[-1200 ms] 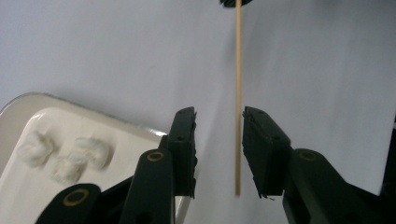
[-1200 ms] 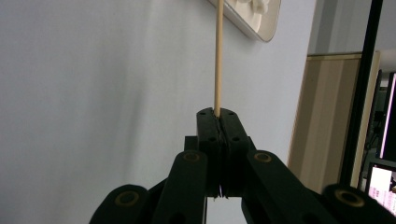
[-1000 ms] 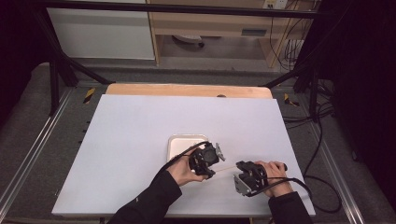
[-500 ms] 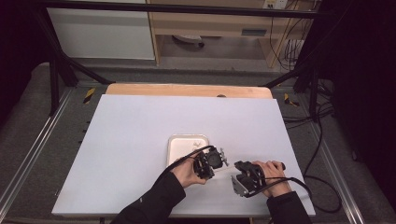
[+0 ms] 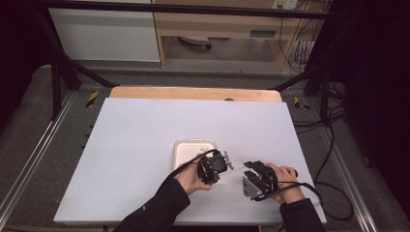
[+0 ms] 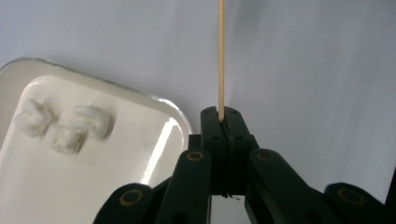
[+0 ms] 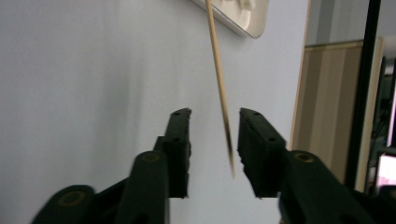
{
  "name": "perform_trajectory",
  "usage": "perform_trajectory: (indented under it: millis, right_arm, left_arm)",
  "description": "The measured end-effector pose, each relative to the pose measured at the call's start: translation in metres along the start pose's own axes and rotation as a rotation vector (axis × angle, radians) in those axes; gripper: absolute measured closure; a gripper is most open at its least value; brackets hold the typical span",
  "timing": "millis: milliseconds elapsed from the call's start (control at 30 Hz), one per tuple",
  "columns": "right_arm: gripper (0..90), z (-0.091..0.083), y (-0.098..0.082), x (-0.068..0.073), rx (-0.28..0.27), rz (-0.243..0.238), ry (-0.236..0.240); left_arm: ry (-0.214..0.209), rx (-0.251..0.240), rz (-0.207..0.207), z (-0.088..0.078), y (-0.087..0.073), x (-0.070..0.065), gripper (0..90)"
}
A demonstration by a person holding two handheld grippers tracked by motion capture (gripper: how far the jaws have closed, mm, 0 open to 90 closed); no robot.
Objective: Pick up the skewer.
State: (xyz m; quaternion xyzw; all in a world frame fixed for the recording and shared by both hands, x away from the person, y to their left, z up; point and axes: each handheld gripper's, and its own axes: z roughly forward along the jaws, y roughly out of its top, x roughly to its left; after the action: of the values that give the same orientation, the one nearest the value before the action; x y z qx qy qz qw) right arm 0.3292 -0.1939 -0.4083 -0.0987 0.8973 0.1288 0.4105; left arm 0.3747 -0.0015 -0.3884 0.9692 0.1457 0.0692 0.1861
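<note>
My left claw (image 6: 222, 122) clenched the skewer (image 6: 221, 56) just beside the tray (image 6: 161, 109); my right claw (image 7: 215, 123) stood released, skewer tip between its jaws.

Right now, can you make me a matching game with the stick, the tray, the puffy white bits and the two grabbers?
Things:
1. wooden skewer
2. white lumps
3. left gripper
4. right gripper

States:
A. jaws apart, the stick's tip between them
B. lying in the white tray
C. jaws closed on the stick
D. thin, pale brown, reaching from one gripper to the other

Pairs: 1-D, 2-B, 3-C, 4-A
</note>
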Motion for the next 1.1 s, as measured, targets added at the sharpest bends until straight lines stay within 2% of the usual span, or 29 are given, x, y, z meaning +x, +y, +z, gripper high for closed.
perform_trajectory:
  millis: [200,300,333,367,433,500,533,567,667,767,867,1000,1100]
  right_arm:
    - [35.6,-0.005,-0.014,-0.007,-0.062,0.288,-0.002]
    - [28.2,-0.004,-0.02,-0.008,-0.093,0.43,0.022]
    - [24.4,-0.003,-0.024,-0.008,-0.103,0.518,0.041]
    - [24.4,-0.003,-0.024,-0.008,-0.103,0.518,0.041]
    - [20.4,0.0,-0.028,-0.007,-0.116,0.62,0.071]
    - [16.9,0.003,-0.032,-0.005,-0.125,0.703,0.093]
    - [13.2,0.007,-0.036,-0.003,-0.123,0.788,0.115]
    - [13.2,0.007,-0.036,-0.003,-0.123,0.788,0.115]
    - [10.0,0.01,-0.039,-0.003,-0.117,0.897,0.159]
    - [6.1,0.013,-0.039,-0.004,-0.139,0.996,0.204]
    - [3.1,0.015,-0.037,-0.005,-0.167,1.065,0.23]
    - [1.5,0.018,-0.034,-0.007,-0.193,1.129,0.244]
    - [0.9,0.02,-0.031,-0.01,-0.203,1.156,0.247]
  left_arm:
    - [0.016,-0.03,-0.042,-0.011,-0.018,0.009,89.0]
    - [0.029,-0.049,-0.065,-0.016,-0.028,0.012,89.0]
    - [0.034,-0.058,-0.078,-0.018,-0.032,0.013,89.0]
    - [0.039,-0.07,-0.085,-0.02,-0.036,0.014,89.0]
    - [0.045,-0.102,-0.108,-0.025,-0.046,0.016,89.0]
    - [0.058,-0.133,-0.133,-0.03,-0.058,0.018,89.0]
    - [0.064,-0.151,-0.147,-0.032,-0.064,0.019,89.0]
    - [0.07,-0.168,-0.162,-0.034,-0.07,0.02,89.0]
    - [0.09,-0.223,-0.215,-0.042,-0.09,0.025,89.0]
    - [0.11,-0.286,-0.273,-0.048,-0.109,0.027,89.0]
    - [0.134,-0.329,-0.315,-0.053,-0.126,0.029,89.0]
    - [0.161,-0.38,-0.37,-0.058,-0.146,0.03,89.0]
    - [0.175,-0.41,-0.401,-0.061,-0.16,0.031,88.9]
